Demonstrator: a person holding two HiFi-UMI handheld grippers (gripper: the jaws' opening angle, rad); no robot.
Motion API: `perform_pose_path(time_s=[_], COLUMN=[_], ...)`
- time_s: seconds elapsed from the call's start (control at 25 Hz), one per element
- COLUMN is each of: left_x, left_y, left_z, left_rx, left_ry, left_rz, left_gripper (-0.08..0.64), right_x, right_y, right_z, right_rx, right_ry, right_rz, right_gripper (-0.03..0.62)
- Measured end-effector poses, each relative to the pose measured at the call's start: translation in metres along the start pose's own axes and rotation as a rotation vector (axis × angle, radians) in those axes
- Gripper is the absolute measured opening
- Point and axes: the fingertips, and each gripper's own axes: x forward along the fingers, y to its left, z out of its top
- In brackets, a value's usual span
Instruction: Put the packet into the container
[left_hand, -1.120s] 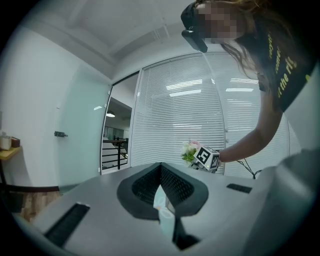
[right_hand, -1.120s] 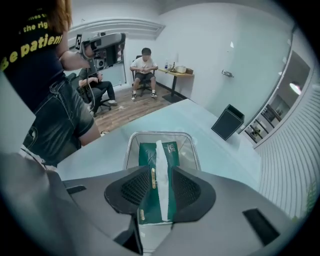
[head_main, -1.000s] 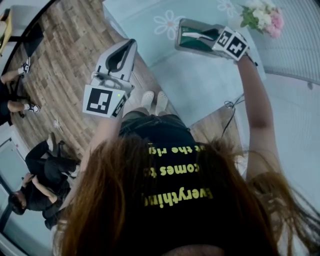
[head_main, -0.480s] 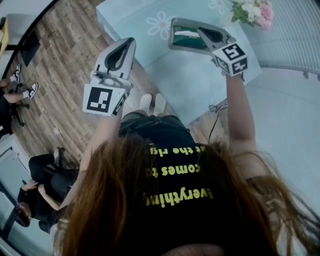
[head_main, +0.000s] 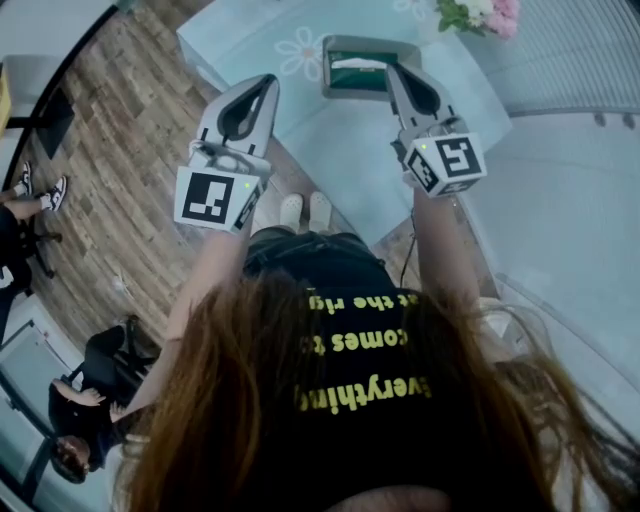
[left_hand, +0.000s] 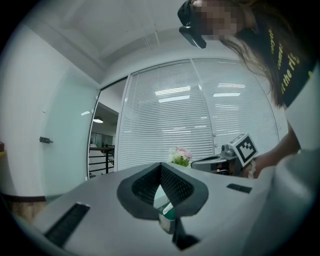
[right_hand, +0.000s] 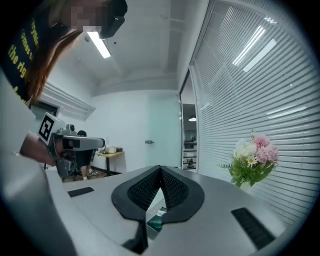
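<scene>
left fingers (left_hand: 145, 187): clenched tip to tip, nothing between them
right fingers (right_hand: 175, 190): pressed shut as well, with nothing gripped; a bit of green shows only through the gap below the tips
left gripper (head_main: 268, 82): reaches in over the table's left edge, left of the container and apart from it
right gripper (head_main: 392, 68): tip at the container's right side; I cannot tell whether it touches
packet (head_main: 355, 78): green, lying inside the container
container (head_main: 360, 42): grey open box standing on the table
table (head_main: 330, 150): pale blue, daisy print
flowers (head_main: 478, 12): at the table's far right
floor (head_main: 130, 150): wood planks
</scene>
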Motion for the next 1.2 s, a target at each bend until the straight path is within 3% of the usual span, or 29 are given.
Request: perform_pose_path(time_s=[0.4,1.2], left_x=[0.003,0.002], left_y=[-0.031,-0.069], left_z=[0.011,0.015], left_rx=[0.002,0.002], left_ry=[-0.037,-0.074], left_rz=[-0.073,-0.183], left_gripper=[0.002,0.002], right_x=[-0.050,-0.079], right_y=[0.019,0.049], right_z=[0.032,0.052], right_rx=[0.029,0.022], right_ry=[-0.109,-0.170], right_rz=[-0.115,-0.116], right_gripper=[0.021,0.021])
